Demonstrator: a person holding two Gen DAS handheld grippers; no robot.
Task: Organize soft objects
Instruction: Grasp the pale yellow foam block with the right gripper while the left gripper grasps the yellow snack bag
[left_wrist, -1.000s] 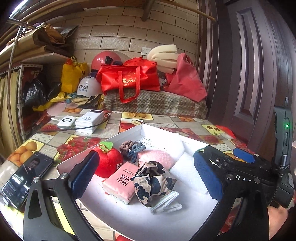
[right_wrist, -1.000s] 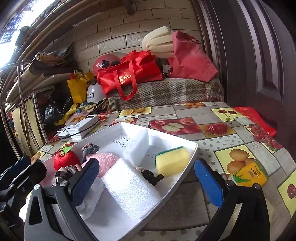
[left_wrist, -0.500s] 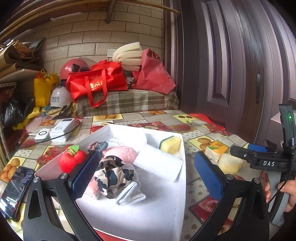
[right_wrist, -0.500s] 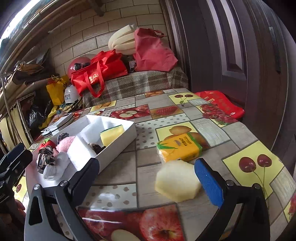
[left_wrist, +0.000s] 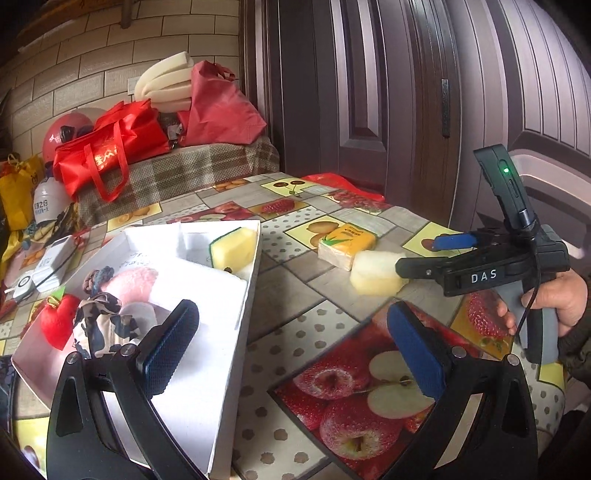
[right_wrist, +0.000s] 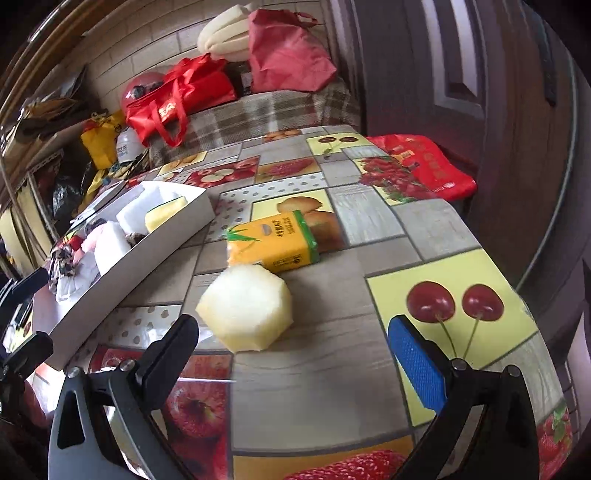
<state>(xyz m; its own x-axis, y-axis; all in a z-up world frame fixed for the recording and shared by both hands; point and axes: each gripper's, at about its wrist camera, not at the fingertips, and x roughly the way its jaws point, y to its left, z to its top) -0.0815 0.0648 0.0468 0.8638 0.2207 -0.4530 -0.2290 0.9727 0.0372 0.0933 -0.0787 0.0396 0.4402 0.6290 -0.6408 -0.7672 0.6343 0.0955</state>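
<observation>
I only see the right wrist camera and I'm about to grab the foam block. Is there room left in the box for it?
Observer: Yes, the near end of the box has bare white floor.
Operator: Is the left gripper holding anything?
Observer: No, the left gripper is open, with nothing between its fingers.
Operator: What sits at the box's left end?
Observer: A red plush apple beside a camouflage cloth.
</observation>
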